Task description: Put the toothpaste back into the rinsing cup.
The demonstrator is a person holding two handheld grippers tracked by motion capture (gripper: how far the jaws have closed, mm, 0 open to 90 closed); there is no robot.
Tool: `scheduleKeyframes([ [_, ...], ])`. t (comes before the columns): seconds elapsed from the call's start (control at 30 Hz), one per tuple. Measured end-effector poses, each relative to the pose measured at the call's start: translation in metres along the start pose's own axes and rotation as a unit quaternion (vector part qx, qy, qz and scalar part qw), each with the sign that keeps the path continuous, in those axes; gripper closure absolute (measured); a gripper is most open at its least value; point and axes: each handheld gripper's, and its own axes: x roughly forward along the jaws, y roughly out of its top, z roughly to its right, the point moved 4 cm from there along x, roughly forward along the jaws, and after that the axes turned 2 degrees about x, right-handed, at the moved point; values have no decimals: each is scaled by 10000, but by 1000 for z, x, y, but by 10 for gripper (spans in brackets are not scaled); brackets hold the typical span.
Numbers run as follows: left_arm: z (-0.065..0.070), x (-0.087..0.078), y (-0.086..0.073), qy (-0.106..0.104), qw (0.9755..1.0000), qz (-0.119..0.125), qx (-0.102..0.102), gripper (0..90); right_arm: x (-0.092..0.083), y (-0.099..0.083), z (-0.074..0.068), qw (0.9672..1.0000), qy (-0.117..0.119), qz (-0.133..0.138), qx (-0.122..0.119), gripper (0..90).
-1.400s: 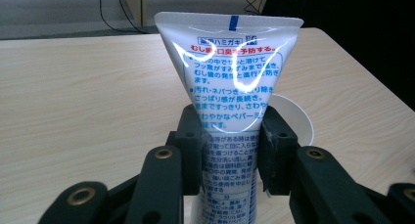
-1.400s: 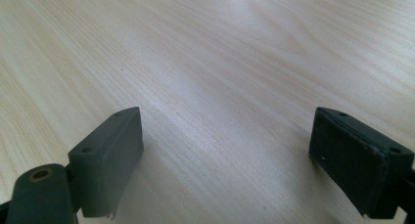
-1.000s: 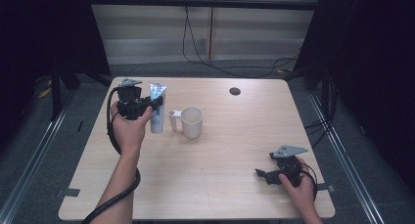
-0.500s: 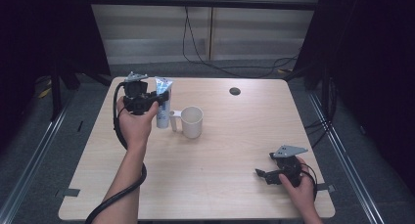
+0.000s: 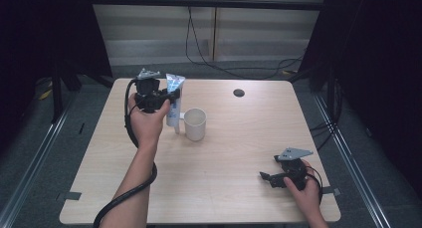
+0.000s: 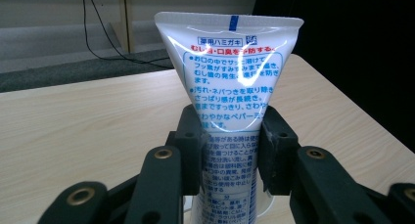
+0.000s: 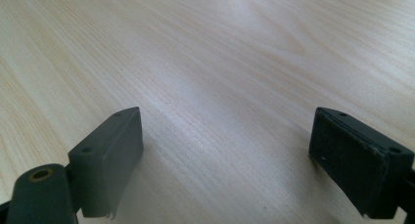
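The bench (image 5: 224,188) lies bare across its middle and right half, open to a passing hand. Obstacles crowd the far-left part: an upright tube (image 5: 174,101) and, just beside it, a white mug (image 5: 195,124). A small dark disc (image 5: 239,92) sits near the far edge, well apart.

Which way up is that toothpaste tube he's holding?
Upright, cap end down. The toothpaste tube has its flat crimped end on top, and the left gripper clamps its middle; in the high view it stands beside the cup.
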Motion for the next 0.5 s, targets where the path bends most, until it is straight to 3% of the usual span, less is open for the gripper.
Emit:
scheduleKeyframes([
  [0.5,12,13,7,-64,10000,56,37,671,0,0,0,10000,-4,7,13,123],
])
